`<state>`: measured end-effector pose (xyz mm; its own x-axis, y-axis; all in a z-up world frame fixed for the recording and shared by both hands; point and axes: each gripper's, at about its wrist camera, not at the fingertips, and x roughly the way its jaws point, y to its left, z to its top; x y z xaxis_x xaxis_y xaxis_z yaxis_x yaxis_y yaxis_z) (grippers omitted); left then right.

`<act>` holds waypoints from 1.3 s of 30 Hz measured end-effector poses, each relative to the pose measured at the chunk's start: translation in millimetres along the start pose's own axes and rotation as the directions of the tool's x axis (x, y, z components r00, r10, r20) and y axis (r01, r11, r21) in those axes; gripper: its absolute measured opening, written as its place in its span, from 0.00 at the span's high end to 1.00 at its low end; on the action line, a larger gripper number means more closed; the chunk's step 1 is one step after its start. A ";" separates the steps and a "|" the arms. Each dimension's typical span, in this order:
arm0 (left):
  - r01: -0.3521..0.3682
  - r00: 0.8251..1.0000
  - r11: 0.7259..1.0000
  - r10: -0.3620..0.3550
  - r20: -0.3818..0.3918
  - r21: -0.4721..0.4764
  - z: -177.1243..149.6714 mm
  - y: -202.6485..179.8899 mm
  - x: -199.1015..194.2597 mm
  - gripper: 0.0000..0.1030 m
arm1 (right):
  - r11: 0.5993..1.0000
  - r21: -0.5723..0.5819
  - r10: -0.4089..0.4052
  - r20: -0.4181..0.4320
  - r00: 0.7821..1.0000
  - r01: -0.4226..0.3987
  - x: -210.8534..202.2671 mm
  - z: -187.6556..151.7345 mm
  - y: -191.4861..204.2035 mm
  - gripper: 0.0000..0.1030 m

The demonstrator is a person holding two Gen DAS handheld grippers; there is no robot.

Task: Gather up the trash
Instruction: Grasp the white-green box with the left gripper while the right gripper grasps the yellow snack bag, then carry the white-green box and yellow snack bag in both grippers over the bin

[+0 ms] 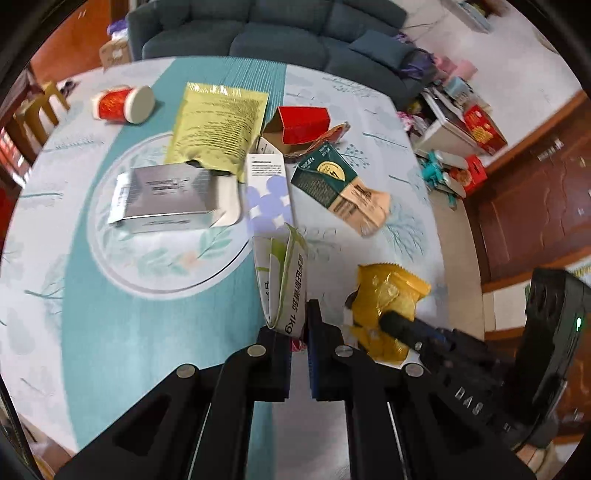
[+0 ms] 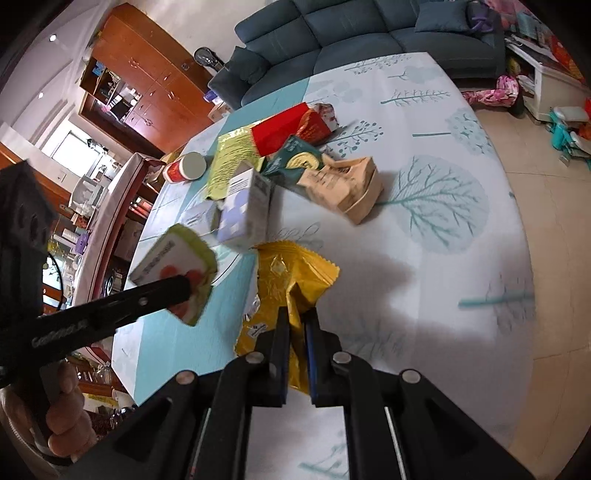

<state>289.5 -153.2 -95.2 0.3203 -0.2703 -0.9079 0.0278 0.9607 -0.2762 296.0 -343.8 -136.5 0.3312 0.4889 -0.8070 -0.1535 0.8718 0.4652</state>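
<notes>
Lying on its side at the far left of the round table (image 1: 92,295) with its pale tree-print and teal cloth is a red paper cup with a white lid (image 1: 123,104), and nearer the middle a shiny silver cardboard box (image 1: 166,197) rests across the lower edge of a flat yellow-green foil pouch (image 1: 218,123); just right of these lies a tall white carton with lilac spots (image 1: 267,188), a red open cardboard box (image 1: 303,123) behind it, and a dark green and tan paper bag (image 1: 340,188) on its side further right. Closer in, the left gripper (image 1: 299,325) has its jaws pressed onto the lower end of a white and green flattened paper bag with a fruit picture (image 1: 282,280), which looks lifted clear of the cloth. Just to its right the right gripper (image 2: 297,325) pinches a crumpled golden-yellow foil wrapper (image 2: 291,280) between closed jaws, the wrapper's zigzag top edge fanning out above the fingers. A dark blue-green sofa (image 1: 277,33) stands beyond the table
</notes>
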 end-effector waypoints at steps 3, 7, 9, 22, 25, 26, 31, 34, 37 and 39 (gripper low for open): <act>0.009 1.000 0.998 -0.010 0.021 0.067 -21.7 7.5 -27.1 0.95 | 1.000 0.008 -0.020 0.043 0.999 0.019 -16.2 -18.6 19.5 0.93; 0.026 0.998 0.982 -0.035 0.045 0.185 -55.2 20.9 -70.0 0.95 | 0.998 0.045 -0.057 0.127 0.990 0.051 -45.3 -51.0 50.3 0.93; 0.035 0.997 0.972 -0.050 0.062 0.233 -71.3 28.6 -90.7 0.95 | 0.995 0.078 -0.071 0.164 0.984 0.058 -59.6 -70.7 67.9 0.93; 0.082 0.975 0.891 -0.165 0.151 0.446 -179.7 87.6 -204.4 0.95 | 0.983 0.105 -0.176 0.309 0.935 0.150 -108.1 -199.8 205.5 0.93; 0.087 0.974 0.877 -0.174 0.142 0.473 -201.7 100.0 -219.2 0.95 | 0.981 0.117 -0.184 0.324 0.928 0.154 -112.3 -224.1 226.9 0.93; 0.090 0.976 0.872 -0.173 0.132 0.481 -210.6 104.9 -223.1 0.95 | 0.981 0.120 -0.186 0.325 0.927 0.155 -113.2 -233.9 235.3 0.93; 0.091 0.984 0.858 -0.155 0.085 0.506 -240.5 111.6 -228.8 0.95 | 0.977 0.126 -0.204 0.298 0.933 0.173 -114.2 -274.5 261.4 0.93; 0.082 0.986 0.848 -0.144 0.080 0.523 -256.2 109.5 -232.6 0.95 | 0.975 0.124 -0.213 0.273 0.938 0.185 -114.8 -290.2 269.0 0.93; 0.073 0.988 0.848 -0.134 0.078 0.525 -266.7 106.1 -233.1 0.95 | 0.972 0.113 -0.230 0.253 0.940 0.207 -116.5 -300.5 271.7 0.93; 0.071 0.990 0.851 -0.125 0.069 0.521 -273.8 102.5 -229.9 0.95 | 0.973 0.117 -0.222 0.239 0.945 0.199 -115.9 -305.1 269.0 0.93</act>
<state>-40.5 -9.9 -1.2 0.3787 -0.3830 -0.8426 0.5396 0.8310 -0.1352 -67.7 -156.8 -28.9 0.5696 0.2613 -0.7793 0.0255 0.9420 0.3345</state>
